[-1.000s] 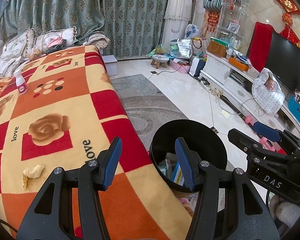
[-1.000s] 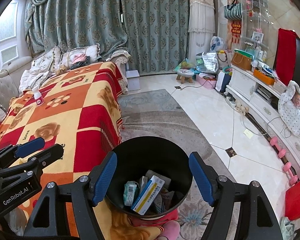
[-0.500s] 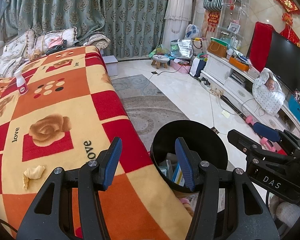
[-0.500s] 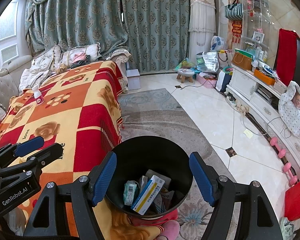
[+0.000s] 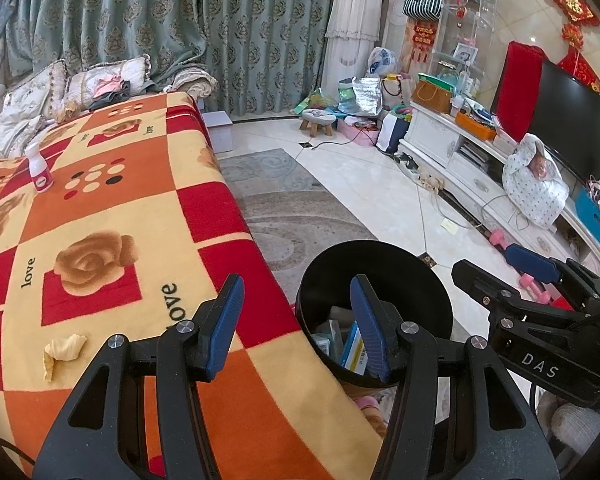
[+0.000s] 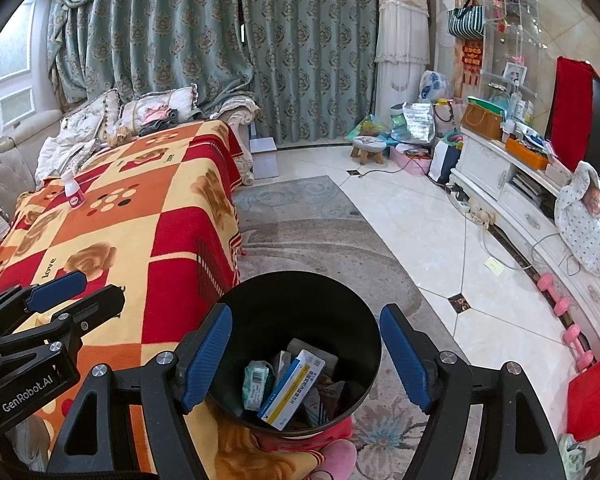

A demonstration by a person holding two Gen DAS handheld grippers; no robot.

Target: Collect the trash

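Note:
A black trash bin [image 6: 300, 312] stands on the rug beside the blanket-covered sofa and holds a blue-white box [image 6: 292, 392] and other packets. It also shows in the left wrist view [image 5: 400, 276]. My right gripper [image 6: 306, 352] is open and empty above the bin. My left gripper [image 5: 298, 320] is open and empty over the blanket's edge next to the bin. A crumpled yellow paper [image 5: 62, 350] lies on the blanket to the left. A small white and pink bottle [image 5: 38, 170] stands further back on the blanket; it also shows in the right wrist view [image 6: 73, 192].
The orange and red blanket [image 5: 112, 208] covers the sofa. Cushions [image 5: 100, 80] sit at its far end. A rug [image 6: 300, 220] and tiled floor lie to the right. A white TV cabinet [image 6: 520, 200], pink dumbbells [image 6: 556, 300] and a small stool [image 6: 368, 148] are beyond.

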